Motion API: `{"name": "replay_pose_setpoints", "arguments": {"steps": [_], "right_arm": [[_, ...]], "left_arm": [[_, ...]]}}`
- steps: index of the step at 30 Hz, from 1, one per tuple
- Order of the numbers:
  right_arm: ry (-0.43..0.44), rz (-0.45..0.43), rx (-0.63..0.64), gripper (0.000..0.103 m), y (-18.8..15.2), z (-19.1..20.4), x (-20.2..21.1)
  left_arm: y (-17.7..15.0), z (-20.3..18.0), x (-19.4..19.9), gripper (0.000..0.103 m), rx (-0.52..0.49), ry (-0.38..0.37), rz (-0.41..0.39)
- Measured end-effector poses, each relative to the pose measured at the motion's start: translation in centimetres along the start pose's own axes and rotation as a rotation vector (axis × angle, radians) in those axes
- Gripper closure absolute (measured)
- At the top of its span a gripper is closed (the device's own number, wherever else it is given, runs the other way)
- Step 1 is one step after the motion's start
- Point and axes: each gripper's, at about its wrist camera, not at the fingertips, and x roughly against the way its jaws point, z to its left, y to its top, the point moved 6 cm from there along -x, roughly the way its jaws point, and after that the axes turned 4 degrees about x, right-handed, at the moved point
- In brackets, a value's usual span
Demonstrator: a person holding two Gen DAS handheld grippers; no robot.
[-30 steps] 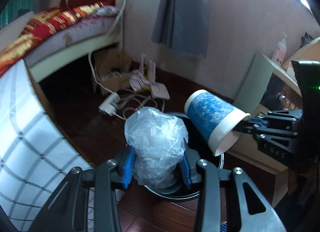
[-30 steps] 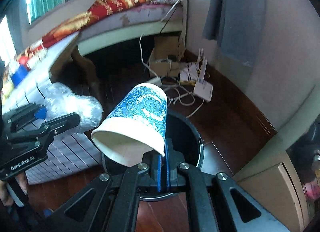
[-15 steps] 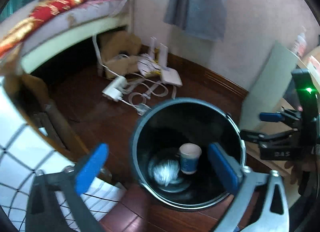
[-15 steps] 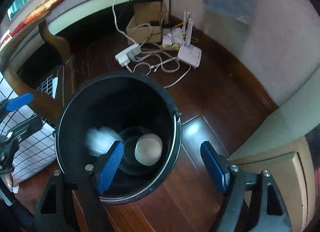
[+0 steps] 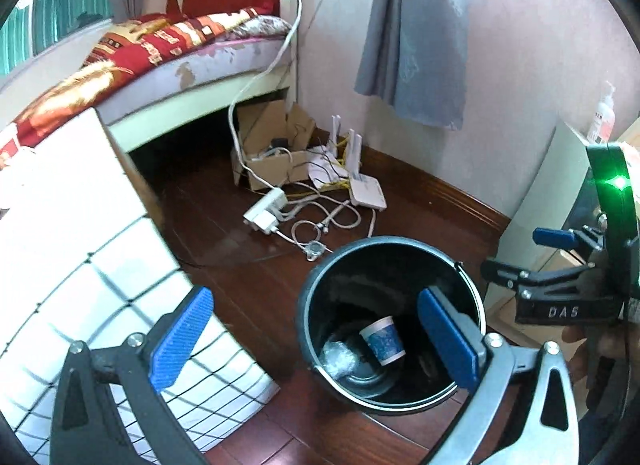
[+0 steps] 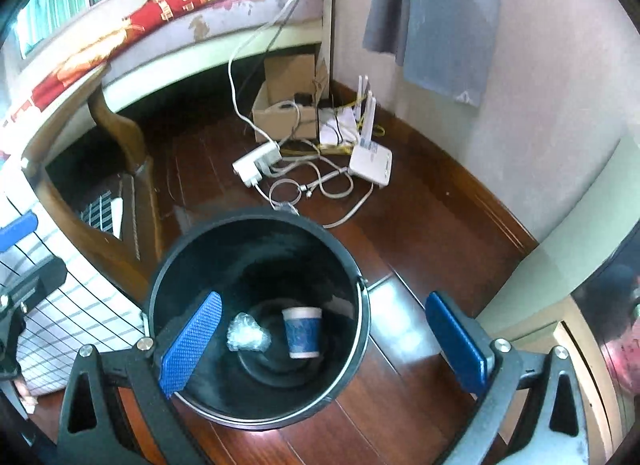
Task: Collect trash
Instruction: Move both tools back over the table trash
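A black trash bin (image 5: 308, 305) (image 6: 158, 285) stands on the dark wood floor. Inside it lie a blue-patterned paper cup (image 5: 382, 345) (image 6: 302, 331) and a crumpled clear plastic wad (image 5: 340, 357) (image 6: 246, 337). My left gripper (image 5: 316, 337) is open and empty, above and left of the bin. My right gripper (image 6: 324, 349) is open and empty over the bin's near rim. The right gripper also shows at the right edge of the left wrist view (image 5: 560, 265).
A white checked cloth (image 5: 80, 285) covers a table at the left. A power strip (image 5: 266, 211), cables, a white router (image 5: 366, 193) and a cardboard box (image 5: 272, 153) lie on the floor beyond the bin. A bed (image 5: 160, 57) is behind. A pale cabinet (image 6: 560, 285) stands right.
One second ago my left gripper held the plastic wad and my right held the cup over the bin. Both opened, the items dropped in, and both grippers have lifted back.
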Motion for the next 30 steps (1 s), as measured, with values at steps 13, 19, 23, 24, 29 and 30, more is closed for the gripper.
{"name": "replay_pose_setpoints", "arguments": {"steps": [13,19,23,24,29,30], "right_arm": [[0.064,-0.118,0.072,0.000,3.4,6.6,4.8],[0.107,-0.178,0.124,0.000,4.6,10.4,6.9],[0.138,-0.260,0.180,0.000,5.9,13.6,8.6],[0.146,-0.277,0.191,0.000,6.2,14.4,9.0],[0.227,-0.331,0.238,0.000,7.2,19.0,10.2],[0.242,-0.360,0.249,0.000,7.4,20.1,10.5]], "left_arm": [[0.9,5.2,5.7,0.000,0.063,0.104,-0.081],[0.6,8.3,8.8,0.000,0.092,0.178,-0.133],[0.4,11.1,11.5,0.000,0.134,0.233,-0.180],[0.2,11.8,12.1,0.000,0.147,0.248,-0.184],[-1.4,16.5,15.3,0.000,0.234,0.307,-0.210],[-1.9,17.5,15.9,0.000,0.254,0.325,-0.214]]}}
